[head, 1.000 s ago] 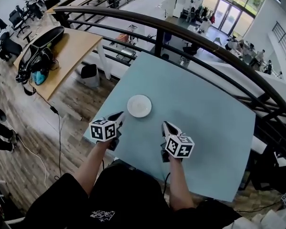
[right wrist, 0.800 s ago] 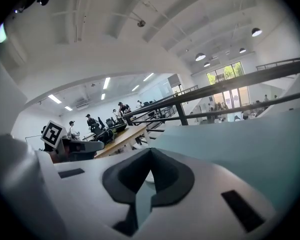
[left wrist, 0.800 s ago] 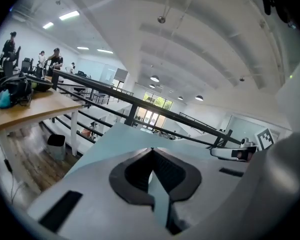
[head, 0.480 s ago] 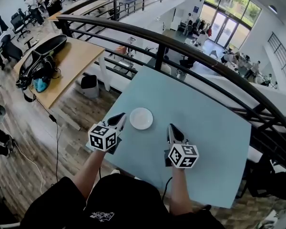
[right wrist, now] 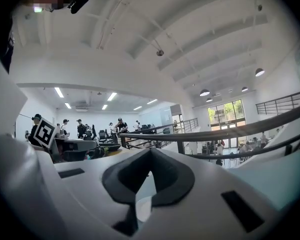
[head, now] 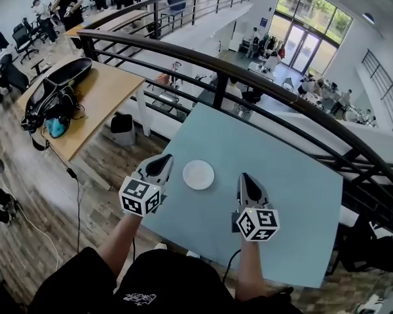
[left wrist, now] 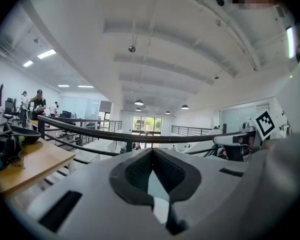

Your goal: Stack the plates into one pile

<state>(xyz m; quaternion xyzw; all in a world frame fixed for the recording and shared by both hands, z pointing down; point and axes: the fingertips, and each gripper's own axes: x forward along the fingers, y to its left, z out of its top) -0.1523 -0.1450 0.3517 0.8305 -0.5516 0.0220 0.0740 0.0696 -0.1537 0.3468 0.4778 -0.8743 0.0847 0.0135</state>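
Both the left claw and the right claw have risen off the bench, each pressed together and empty, while the plates lie in one white pile between them, so the stacking looks finished.

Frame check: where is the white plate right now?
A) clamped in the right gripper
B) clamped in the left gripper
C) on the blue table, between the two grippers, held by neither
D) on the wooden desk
C: the white plate lies on the blue table, apart from the left gripper and the right gripper, both shut on nothing.
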